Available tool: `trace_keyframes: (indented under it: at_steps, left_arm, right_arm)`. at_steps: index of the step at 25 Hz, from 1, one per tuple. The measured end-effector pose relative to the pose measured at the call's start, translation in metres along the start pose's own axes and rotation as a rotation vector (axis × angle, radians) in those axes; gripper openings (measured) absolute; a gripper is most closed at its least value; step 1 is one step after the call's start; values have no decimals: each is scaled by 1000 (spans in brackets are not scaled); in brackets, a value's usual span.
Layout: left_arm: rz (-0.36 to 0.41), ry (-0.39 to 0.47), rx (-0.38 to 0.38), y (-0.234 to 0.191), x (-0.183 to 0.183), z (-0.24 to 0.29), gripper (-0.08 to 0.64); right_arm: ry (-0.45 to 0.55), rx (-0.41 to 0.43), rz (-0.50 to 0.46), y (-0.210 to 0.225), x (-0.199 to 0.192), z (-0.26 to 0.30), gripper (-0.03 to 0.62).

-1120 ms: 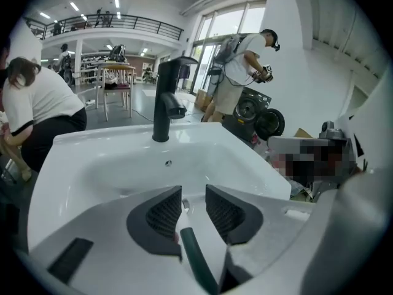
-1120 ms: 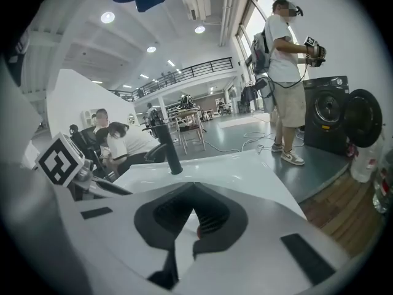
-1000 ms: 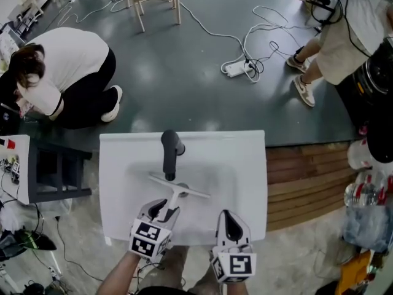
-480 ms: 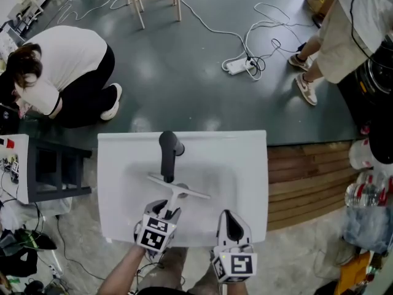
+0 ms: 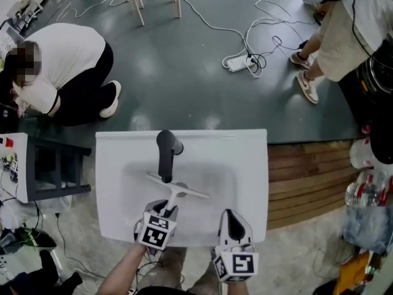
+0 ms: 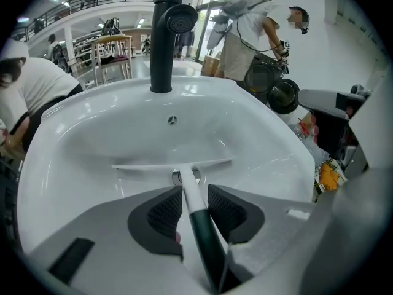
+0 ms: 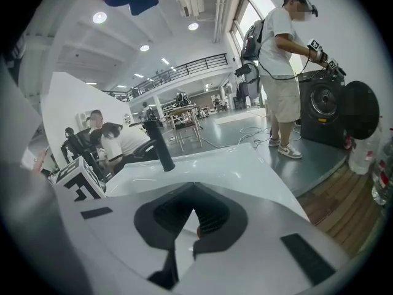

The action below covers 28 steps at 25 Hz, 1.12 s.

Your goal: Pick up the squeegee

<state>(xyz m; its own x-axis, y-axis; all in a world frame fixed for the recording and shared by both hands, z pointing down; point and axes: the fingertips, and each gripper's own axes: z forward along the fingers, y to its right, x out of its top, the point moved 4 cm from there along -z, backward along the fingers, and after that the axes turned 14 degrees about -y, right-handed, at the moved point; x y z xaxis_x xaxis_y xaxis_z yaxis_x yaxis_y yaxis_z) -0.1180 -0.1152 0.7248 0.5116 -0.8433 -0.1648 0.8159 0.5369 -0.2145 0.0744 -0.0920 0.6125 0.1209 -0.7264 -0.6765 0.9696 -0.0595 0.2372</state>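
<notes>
The left tool (image 5: 166,210) is held over the white sink (image 5: 245,158). Its jaws are closing round the dark green handle of the white squeegee (image 5: 179,192), which is lying flat inside. The handle's end is hidden under the tool. The right tool's (image 5: 231,221) jaws are pressed together, empty.

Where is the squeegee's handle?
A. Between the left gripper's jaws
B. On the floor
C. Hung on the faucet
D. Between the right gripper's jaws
A: the left gripper view shows the squeegee handle running between the closing jaws of the left gripper, with its blade lying in the sink.
</notes>
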Motion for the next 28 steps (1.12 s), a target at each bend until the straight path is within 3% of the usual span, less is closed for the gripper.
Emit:
trace_keyframes:
  at_steps: [20,28]
  left_arm:
    - [-121,13,-2,-2,-3,-2,97]
    - [-139,73,-12,-2,5,-18,91]
  right_arm:
    - [1,7,1,5,-2,-7,-2]
    - [7,2,-22,-1,0,-18,-2]
